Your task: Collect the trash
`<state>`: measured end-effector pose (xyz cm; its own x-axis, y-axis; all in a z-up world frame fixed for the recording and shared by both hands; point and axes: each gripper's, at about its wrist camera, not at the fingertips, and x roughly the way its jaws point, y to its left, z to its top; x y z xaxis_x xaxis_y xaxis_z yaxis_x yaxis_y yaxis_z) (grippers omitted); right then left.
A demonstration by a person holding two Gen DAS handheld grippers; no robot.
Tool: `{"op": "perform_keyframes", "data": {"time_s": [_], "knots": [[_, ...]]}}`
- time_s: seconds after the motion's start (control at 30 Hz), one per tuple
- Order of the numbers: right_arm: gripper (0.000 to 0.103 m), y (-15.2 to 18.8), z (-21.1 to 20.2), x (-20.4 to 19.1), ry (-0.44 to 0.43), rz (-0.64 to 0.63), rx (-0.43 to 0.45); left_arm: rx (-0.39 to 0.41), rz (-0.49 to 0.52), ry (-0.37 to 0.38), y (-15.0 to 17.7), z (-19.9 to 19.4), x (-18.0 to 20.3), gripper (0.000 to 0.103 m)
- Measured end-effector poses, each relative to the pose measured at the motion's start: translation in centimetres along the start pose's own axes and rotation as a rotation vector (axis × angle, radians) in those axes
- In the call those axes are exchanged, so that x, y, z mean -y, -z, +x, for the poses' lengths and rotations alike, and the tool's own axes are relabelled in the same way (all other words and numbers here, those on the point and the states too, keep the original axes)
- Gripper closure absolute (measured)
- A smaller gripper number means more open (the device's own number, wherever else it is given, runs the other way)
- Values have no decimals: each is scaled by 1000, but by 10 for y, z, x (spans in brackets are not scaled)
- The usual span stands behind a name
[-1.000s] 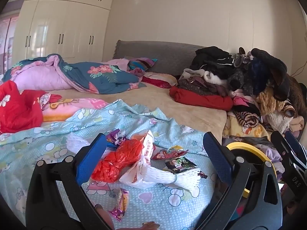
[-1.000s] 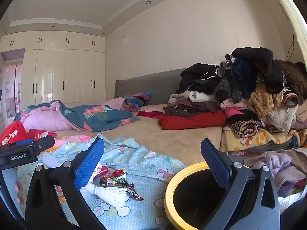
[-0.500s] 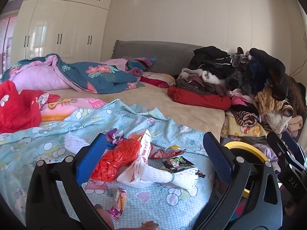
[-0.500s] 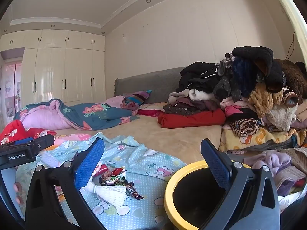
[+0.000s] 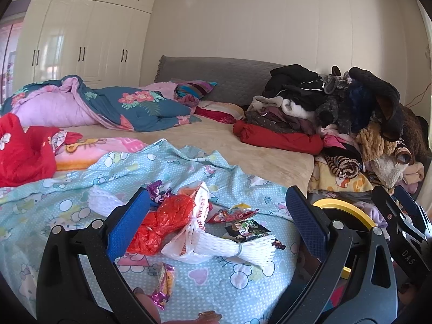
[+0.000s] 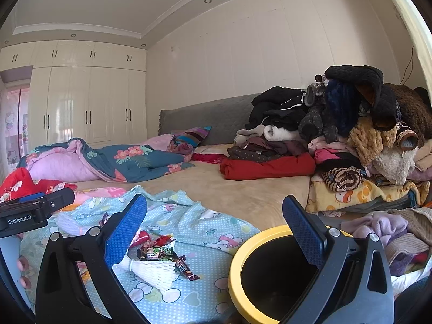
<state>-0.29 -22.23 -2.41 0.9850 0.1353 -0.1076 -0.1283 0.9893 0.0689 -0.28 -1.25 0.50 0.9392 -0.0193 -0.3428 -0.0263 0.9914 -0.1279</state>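
Left wrist view shows us a wide bed [image 5: 229, 145] heaped along its right side with a clothes pile [image 5: 337, 118], and nearer us a pale blue cartoon sheet [image 5: 81, 186] on which the trash lies scattered. We judge that we are at the approach step of collecting it, with nothing yet picked up. Beside the bed's near right corner stands the bin [image 6: 259, 267], black inside with a yellow rim, its mouth open and close under our right gripper [image 6: 216, 232], whose jaws stand wide apart and hold nothing. Our left gripper [image 5: 216, 221] is likewise spread wide and empty, hovering above the litter. Between its blue pads we see the largest piece, a red plastic bag [image 5: 162, 224] near the left pad, touching a white printed bag [image 5: 194, 232]. Across the front lies a white foam net sleeve [image 5: 237, 248]. Just behind that are two small snack wrappers [image 5: 243, 224], and closest to us a purple wrapper [image 5: 162, 283]. We think the next move calls for lowering the left gripper over the red bag, closing on it, then carrying it right to the bin.
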Motion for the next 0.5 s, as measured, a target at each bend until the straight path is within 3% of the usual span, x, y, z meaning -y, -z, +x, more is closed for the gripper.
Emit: {"op": "perform_keyframes", "data": {"time_s": [0.5], "knots": [[5,0,-1,2,2,0,-3,-1,-4,0,0,0,0,11]]}}
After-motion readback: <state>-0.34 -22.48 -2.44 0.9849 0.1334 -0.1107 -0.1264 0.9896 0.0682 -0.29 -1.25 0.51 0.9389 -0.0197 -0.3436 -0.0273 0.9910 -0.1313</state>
